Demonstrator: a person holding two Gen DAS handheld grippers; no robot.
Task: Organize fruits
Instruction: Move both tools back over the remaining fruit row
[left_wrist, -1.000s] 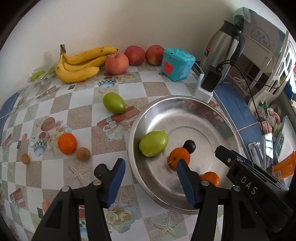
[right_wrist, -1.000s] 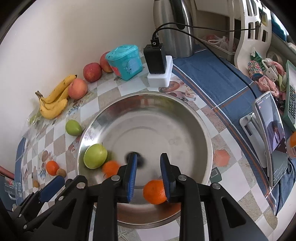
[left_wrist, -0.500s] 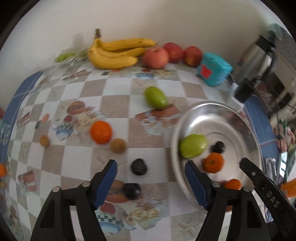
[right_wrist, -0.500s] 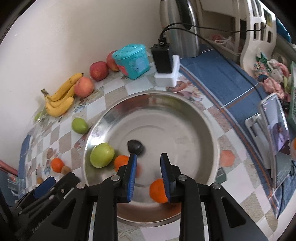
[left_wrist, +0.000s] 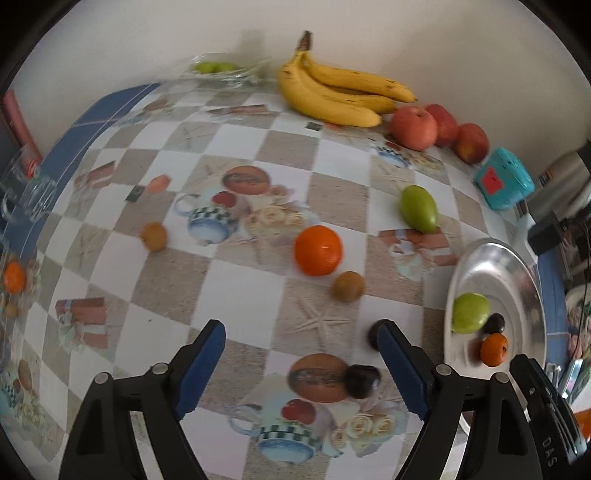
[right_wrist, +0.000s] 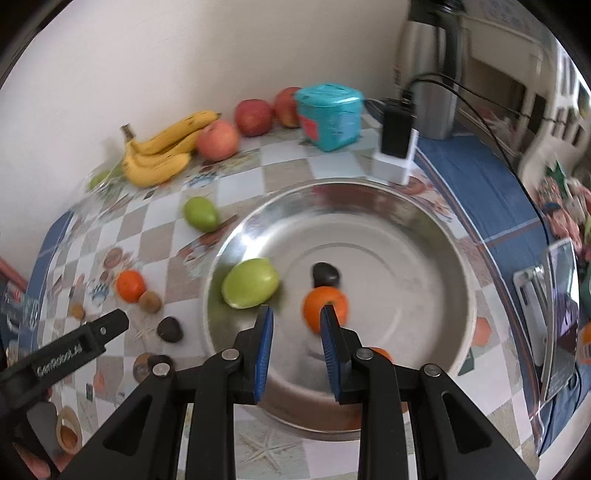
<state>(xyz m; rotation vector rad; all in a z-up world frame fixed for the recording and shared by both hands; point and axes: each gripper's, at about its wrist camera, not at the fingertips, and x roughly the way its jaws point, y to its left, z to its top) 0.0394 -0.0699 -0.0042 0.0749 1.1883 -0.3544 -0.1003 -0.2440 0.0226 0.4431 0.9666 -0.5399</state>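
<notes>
Now my left claw (left_wrist: 301, 345), its jaws just spreading wide, hangs empty over the desk (left_wrist: 236, 280) near a dark plum (left_wrist: 362, 381), while my right claw (right_wrist: 296, 349) sits pressed nearly together, gripping nothing, above the steel bowl (right_wrist: 424, 236) holding a green mango (right_wrist: 250, 282) and an orange (right_wrist: 325, 306).

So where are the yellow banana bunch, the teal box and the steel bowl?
Yellow banana bunch (left_wrist: 343, 96), left wrist view, middle banana.
Teal box (right_wrist: 330, 116), right wrist view, front face.
Steel bowl (right_wrist: 424, 236), right wrist view, inner wall.

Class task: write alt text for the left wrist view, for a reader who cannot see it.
Open gripper hangs empty over a checkered tablecloth, above two dark plums. Beyond lie an orange, bananas and apples; a metal bowl sits right.
</notes>
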